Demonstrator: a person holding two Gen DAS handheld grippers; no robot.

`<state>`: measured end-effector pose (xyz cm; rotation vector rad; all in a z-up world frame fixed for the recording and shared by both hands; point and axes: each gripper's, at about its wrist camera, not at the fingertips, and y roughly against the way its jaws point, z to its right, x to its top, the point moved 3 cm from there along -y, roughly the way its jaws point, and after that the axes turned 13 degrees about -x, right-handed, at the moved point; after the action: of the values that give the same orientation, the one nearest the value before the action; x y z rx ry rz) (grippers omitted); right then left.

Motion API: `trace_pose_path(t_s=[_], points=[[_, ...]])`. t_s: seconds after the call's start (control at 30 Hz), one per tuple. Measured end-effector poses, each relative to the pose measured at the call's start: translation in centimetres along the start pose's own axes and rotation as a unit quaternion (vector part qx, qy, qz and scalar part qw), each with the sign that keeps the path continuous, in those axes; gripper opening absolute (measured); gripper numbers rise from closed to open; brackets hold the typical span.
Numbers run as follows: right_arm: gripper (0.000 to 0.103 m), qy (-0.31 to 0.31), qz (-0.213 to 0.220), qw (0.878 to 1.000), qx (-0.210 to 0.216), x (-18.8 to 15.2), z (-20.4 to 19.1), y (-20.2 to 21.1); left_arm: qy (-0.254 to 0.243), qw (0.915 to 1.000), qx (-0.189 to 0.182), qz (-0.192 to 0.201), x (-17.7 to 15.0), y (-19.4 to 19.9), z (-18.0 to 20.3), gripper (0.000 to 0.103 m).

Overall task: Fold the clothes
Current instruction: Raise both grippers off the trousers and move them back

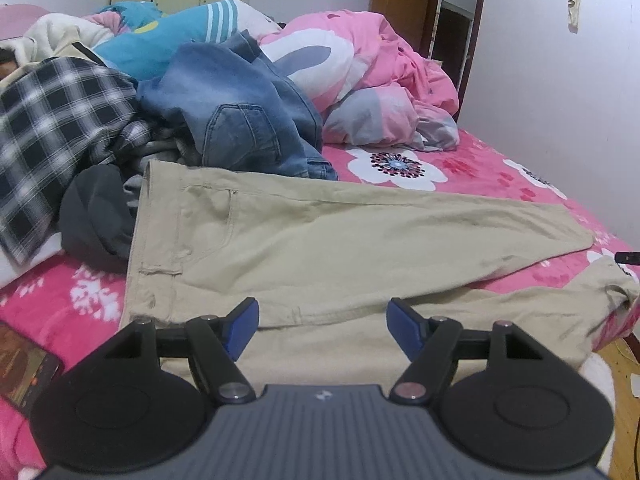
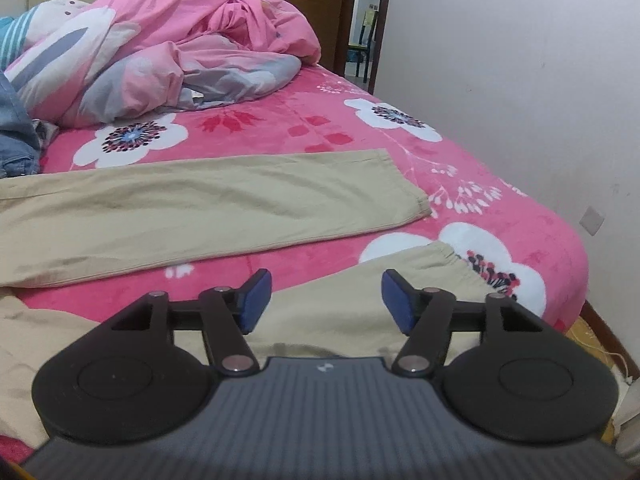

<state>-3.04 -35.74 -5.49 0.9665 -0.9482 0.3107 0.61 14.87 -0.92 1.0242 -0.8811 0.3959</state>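
Pink floral bed (image 2: 312,128) fills both views, khaki trousers (image 1: 320,240) spread flat across it. Left gripper (image 1: 322,322) hovers spread wide near the waistband, with jeans (image 1: 240,120) and a plaid shirt (image 1: 52,140) heaped behind. Right gripper (image 2: 326,300), jaws also apart and empty, sees the leg cuffs instead.

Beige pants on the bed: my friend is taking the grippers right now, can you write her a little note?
Left gripper: open, empty, above the pants near the waist end.
Right gripper: open, empty, above the near leg.
The pants lie spread on the pink bed, legs apart, far leg flat.
Done: pants laid out.
Left: no fold yet. Jeans and a checked shirt wait in the pile.
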Motion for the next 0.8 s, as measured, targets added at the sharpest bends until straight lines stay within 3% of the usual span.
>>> trace_pose_path(t_s=[0.27, 0.33, 0.57, 0.77, 0.8], points=[[0.090, -0.040, 0.043, 0.998, 0.031, -1.3, 1.2, 2.8, -0.013, 0.9998, 0.011, -0.015, -1.8, 0.8, 1.3, 0.074], [0.102, -0.070, 0.057, 0.995, 0.028, -2.4, 3.0, 3.9, -0.020, 0.9996, 0.009, -0.019, -2.5, 0.8, 1.7, 0.077], [0.102, -0.164, 0.046, 0.984, 0.060, -5.7, 6.3, 5.3, -0.057, 0.9975, -0.018, -0.037, -4.3, -0.9, 3.7, 0.079], [0.102, -0.240, 0.026, 0.966, 0.093, -8.2, 8.7, 6.0, -0.102, 0.9928, -0.027, -0.057, -5.4, -2.2, 5.7, 0.079], [0.102, -0.240, 0.021, 0.963, 0.123, -8.2, 7.8, 6.1, -0.100, 0.9928, -0.027, -0.060, -5.8, -2.0, 5.7, 0.078]])
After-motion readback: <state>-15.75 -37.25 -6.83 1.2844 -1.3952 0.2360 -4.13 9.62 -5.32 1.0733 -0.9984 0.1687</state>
